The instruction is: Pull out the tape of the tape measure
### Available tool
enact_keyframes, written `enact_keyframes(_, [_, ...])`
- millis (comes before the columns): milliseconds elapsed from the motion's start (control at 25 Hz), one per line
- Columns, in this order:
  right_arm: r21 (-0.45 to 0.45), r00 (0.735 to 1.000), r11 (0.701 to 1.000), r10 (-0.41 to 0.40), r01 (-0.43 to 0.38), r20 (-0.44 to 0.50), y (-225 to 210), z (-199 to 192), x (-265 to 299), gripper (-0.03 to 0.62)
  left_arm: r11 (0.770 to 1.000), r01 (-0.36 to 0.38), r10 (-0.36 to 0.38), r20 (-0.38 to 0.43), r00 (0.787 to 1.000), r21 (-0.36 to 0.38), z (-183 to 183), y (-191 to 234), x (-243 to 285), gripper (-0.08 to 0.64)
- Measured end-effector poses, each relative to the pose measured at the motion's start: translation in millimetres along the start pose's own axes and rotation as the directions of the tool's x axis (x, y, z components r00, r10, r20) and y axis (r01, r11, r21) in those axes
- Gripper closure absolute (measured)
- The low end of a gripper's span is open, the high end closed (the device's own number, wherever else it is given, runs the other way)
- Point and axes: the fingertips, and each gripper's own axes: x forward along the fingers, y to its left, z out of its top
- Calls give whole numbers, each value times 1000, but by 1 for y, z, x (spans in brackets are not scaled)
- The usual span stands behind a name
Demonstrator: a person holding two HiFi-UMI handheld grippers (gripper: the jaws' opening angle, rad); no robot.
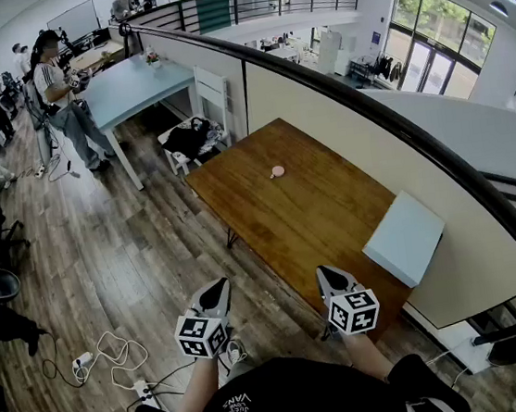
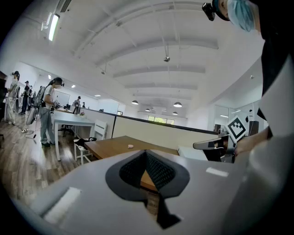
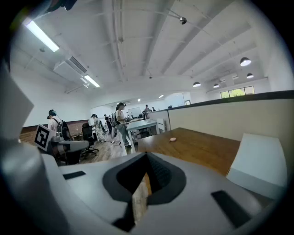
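Observation:
A small, round, pinkish tape measure (image 1: 277,171) lies alone on the far half of the brown wooden table (image 1: 306,213). It also shows as a tiny spot in the left gripper view (image 2: 130,146) and the right gripper view (image 3: 172,139). My left gripper (image 1: 217,287) is held in the air off the table's near left corner. Its jaws are shut with nothing between them (image 2: 146,153). My right gripper (image 1: 328,274) hovers over the table's near end, shut and empty too (image 3: 147,156). Both point toward the table, well short of the tape measure.
A white box (image 1: 405,236) sits on the table's near right edge against the beige partition wall (image 1: 362,141). Past the far end stands a white chair (image 1: 196,138) with a black bag. People stand by a light blue table (image 1: 136,85). Cables and a power strip (image 1: 109,359) lie on the floor at left.

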Motion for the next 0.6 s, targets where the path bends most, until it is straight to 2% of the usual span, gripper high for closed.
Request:
enact_keyframes(360, [15, 1000, 1000, -17, 17, 15, 12, 9, 23, 580, 999, 50, -50, -4, 999, 13, 10, 22, 7, 549])
enact_keyframes(520, [71, 997, 997, 20, -25, 70, 28, 18, 43, 578, 989, 141, -142, 19, 990, 35, 18, 32, 13, 548])
enact_keyframes(600, [69, 996, 997, 12, -18, 85, 35, 22, 54, 577, 981, 189, -189, 11, 982, 46, 21, 36, 17, 516])
